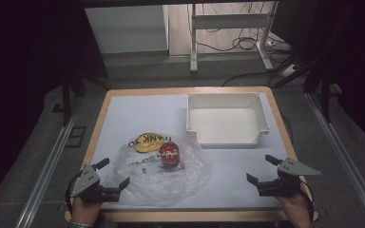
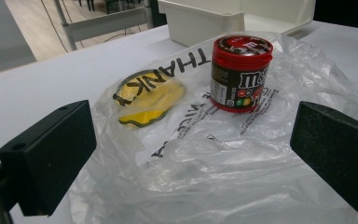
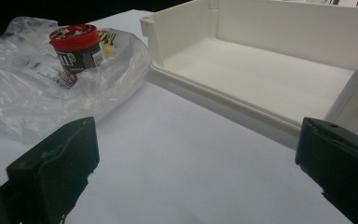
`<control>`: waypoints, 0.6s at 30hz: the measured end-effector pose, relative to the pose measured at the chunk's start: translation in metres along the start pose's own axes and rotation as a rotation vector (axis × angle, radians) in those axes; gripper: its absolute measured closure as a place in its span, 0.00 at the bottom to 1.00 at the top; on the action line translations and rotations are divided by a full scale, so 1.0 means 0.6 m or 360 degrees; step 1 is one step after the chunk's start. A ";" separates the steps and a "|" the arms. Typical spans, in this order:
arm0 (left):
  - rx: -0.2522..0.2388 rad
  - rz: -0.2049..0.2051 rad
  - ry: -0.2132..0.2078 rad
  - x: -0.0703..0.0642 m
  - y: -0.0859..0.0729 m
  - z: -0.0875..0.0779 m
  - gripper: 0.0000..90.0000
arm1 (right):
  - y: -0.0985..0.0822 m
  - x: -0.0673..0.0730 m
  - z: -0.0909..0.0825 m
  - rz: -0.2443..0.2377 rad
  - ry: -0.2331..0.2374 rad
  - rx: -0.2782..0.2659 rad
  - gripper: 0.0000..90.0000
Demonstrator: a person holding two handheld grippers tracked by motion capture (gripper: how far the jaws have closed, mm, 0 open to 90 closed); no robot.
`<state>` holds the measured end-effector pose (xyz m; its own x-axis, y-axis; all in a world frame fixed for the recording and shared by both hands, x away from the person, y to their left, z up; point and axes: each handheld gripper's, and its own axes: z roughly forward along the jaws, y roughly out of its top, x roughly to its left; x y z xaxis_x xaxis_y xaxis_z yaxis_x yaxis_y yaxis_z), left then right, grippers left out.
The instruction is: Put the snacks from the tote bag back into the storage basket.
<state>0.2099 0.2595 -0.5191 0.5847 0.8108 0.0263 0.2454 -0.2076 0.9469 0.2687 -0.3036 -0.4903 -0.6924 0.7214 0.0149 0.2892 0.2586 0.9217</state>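
Both claws are gaping wide and gripping nothing; left gripper [image 1: 112, 174] is facing the clear plastic bag [image 1: 159, 178], where the red-lidded M&M's tub [image 1: 169, 156] is standing; right gripper [image 1: 262, 170] is idling beside the white bin [image 1: 264, 118]; pinching loose film, avoiding the tub, seems wisest.

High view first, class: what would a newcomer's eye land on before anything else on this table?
The red-lidded candy jar stands out, upright on a crumpled clear plastic bag at the table's near left, beside the bag's yellow print. Next comes the empty white bin at the far right. The left gripper and right gripper sit open at the near edge, holding nothing.
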 end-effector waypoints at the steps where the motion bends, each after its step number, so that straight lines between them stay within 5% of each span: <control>1: -0.0002 0.0003 0.0002 -0.001 0.000 0.000 0.00 | 0.000 -0.001 0.000 0.0008 0.0007 -0.0003 0.00; 18: 0.0002 0.0028 0.0009 -0.002 -0.001 0.003 0.00 | -0.001 0.000 0.005 -0.0019 0.0005 0.0066 0.00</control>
<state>0.2103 0.2577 -0.5201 0.5846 0.8101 0.0447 0.2362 -0.2226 0.9459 0.2706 -0.3018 -0.4918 -0.6981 0.7160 0.0054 0.3081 0.2936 0.9049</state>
